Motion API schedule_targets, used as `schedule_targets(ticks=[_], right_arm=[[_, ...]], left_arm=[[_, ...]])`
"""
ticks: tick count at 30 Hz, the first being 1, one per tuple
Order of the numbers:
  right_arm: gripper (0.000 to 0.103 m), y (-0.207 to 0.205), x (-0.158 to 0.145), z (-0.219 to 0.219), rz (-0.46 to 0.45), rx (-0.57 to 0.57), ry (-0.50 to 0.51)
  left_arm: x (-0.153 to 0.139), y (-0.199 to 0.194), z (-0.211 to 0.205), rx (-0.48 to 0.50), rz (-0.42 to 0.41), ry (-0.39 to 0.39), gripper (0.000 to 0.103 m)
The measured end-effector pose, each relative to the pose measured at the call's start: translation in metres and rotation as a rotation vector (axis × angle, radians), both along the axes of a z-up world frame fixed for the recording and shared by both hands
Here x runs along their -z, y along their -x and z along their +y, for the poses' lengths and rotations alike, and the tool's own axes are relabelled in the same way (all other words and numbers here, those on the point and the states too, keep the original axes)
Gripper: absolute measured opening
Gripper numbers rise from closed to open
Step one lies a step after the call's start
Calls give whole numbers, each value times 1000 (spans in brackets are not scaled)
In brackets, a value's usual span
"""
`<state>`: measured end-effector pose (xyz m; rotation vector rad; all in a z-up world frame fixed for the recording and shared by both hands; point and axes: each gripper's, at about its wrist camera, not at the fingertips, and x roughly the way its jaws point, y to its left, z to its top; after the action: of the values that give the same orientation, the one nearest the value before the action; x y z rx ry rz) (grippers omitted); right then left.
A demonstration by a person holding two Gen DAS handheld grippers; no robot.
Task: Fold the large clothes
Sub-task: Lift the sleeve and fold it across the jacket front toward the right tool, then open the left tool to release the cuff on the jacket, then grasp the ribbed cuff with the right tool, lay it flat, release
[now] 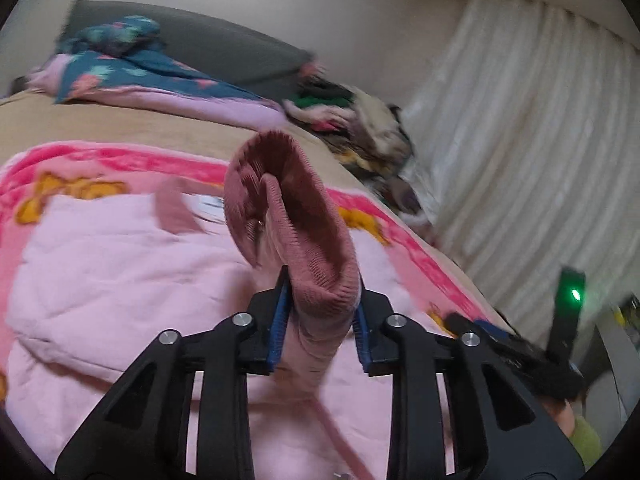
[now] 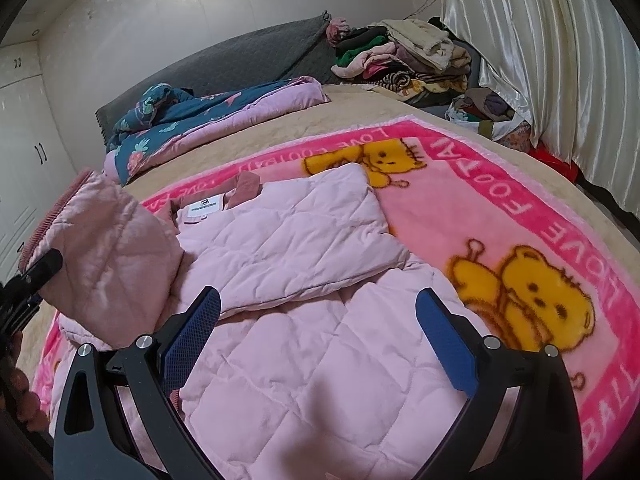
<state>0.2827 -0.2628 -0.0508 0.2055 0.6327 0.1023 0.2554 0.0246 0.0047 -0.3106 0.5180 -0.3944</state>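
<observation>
A pale pink quilted jacket (image 2: 288, 248) lies on a pink bear-print blanket (image 2: 500, 208), with one side folded over its middle and the collar label showing. My left gripper (image 1: 322, 292) is shut on the jacket's ribbed dusty-rose sleeve cuff (image 1: 304, 216) and holds it up off the blanket. In the right wrist view the lifted sleeve (image 2: 108, 256) hangs at the left, with the left gripper (image 2: 36, 276) at its edge. My right gripper (image 2: 318, 300) is open above the jacket's lower part, with nothing between its fingers.
The blanket covers a beige bed (image 2: 360, 112). A blue flowered quilt (image 2: 180, 120) lies near the grey headboard. A pile of folded clothes (image 2: 400, 60) is at the far corner by the white curtain (image 2: 540, 60). White wardrobe doors (image 2: 24, 140) stand to the left.
</observation>
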Motion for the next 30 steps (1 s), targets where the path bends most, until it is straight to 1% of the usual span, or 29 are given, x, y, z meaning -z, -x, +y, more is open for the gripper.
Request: schedule_targets(ticks=[1, 3, 4, 5, 9, 10, 12, 14, 17, 20, 21, 23, 26, 28, 30], right_arm=[[98, 1, 0, -2, -1, 4, 3], [98, 1, 1, -8, 2, 19, 2], [98, 1, 2, -11, 6, 28, 1], [98, 2, 3, -14, 8, 36, 0], [98, 3, 5, -23, 13, 53, 4], [98, 4, 5, -24, 12, 56, 6], [98, 3, 6, -26, 13, 61, 8], [98, 3, 6, -27, 16, 65, 7], [98, 2, 8, -23, 25, 53, 15], [98, -1, 14, -11, 48, 19, 23], [98, -2, 16, -8, 54, 9, 26], [98, -6, 21, 5, 75, -28, 30], [98, -12, 28, 21, 101, -81, 23], [98, -19, 34, 31, 131, -114, -5], [97, -25, 41, 40, 154, -131, -20]], left_arm=[[2, 0, -9, 39, 8, -12, 23], [7, -1, -23, 101, 28, -28, 42], [11, -1, -31, 142, 42, -32, 44], [14, -1, -36, 156, 47, -41, 46], [21, 0, -51, 209, 72, -74, 71], [21, 1, -55, 227, 76, -77, 74], [20, 3, -52, 240, 72, -83, 85], [19, 2, -50, 239, 76, -91, 89], [18, -3, -36, 187, 81, -107, 93], [19, -15, -14, 87, 110, -138, 93], [21, -19, -3, 35, 115, -165, 93], [24, -26, 13, -33, 134, -196, 93], [31, -36, 42, -122, 178, -210, 93], [34, -41, 59, -172, 195, -218, 93], [37, -42, 74, -208, 215, -210, 93]])
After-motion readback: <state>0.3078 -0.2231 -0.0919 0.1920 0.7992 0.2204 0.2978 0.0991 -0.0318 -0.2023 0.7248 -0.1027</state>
